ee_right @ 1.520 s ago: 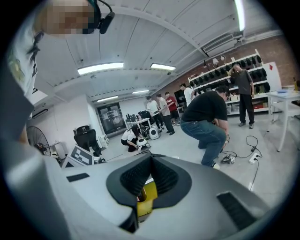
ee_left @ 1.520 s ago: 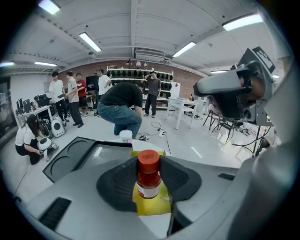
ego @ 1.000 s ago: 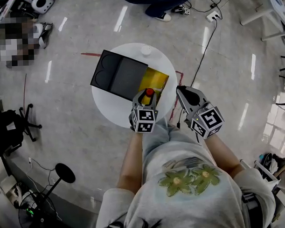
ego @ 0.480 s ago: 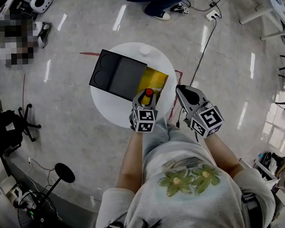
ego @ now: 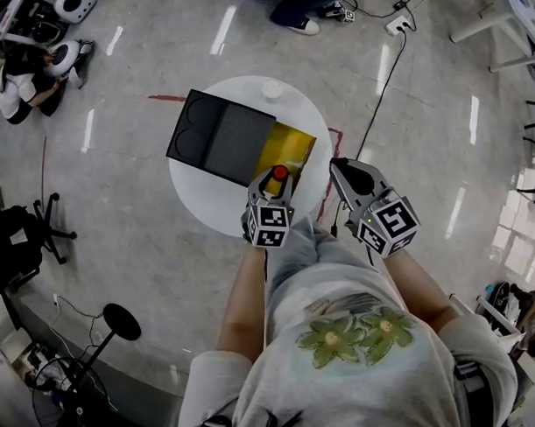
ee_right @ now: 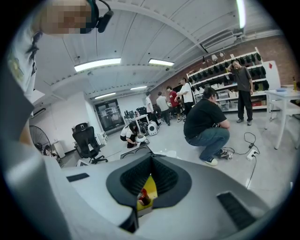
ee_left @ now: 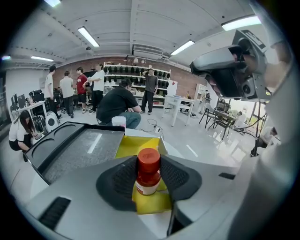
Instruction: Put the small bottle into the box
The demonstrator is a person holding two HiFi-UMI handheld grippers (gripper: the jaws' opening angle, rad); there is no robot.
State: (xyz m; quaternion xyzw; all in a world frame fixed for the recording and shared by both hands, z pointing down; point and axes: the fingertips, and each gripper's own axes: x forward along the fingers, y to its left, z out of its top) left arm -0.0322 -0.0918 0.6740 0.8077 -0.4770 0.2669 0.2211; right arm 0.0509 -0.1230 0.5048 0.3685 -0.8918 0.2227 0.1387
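The small bottle (ee_left: 148, 171) has a red cap and a white label, and my left gripper (ee_left: 149, 165) is shut on it with both dark pads pressed to its sides. In the head view the bottle (ego: 281, 174) hangs over the near edge of the box's yellow part (ego: 293, 148). The box's black part (ego: 219, 137) lies to the left of that on the round white table (ego: 190, 193). My right gripper (ego: 339, 169) is off the table's right edge. Its jaws stand a narrow gap apart with nothing between them, and the yellow box shows through the gap.
A small white cup (ego: 273, 92) stands at the table's far edge. A cable (ego: 381, 90) runs across the floor to the right of the table. An office chair (ego: 14, 239) and a fan (ego: 118, 325) stand to the left. A person (ee_left: 117, 104) crouches beyond the table.
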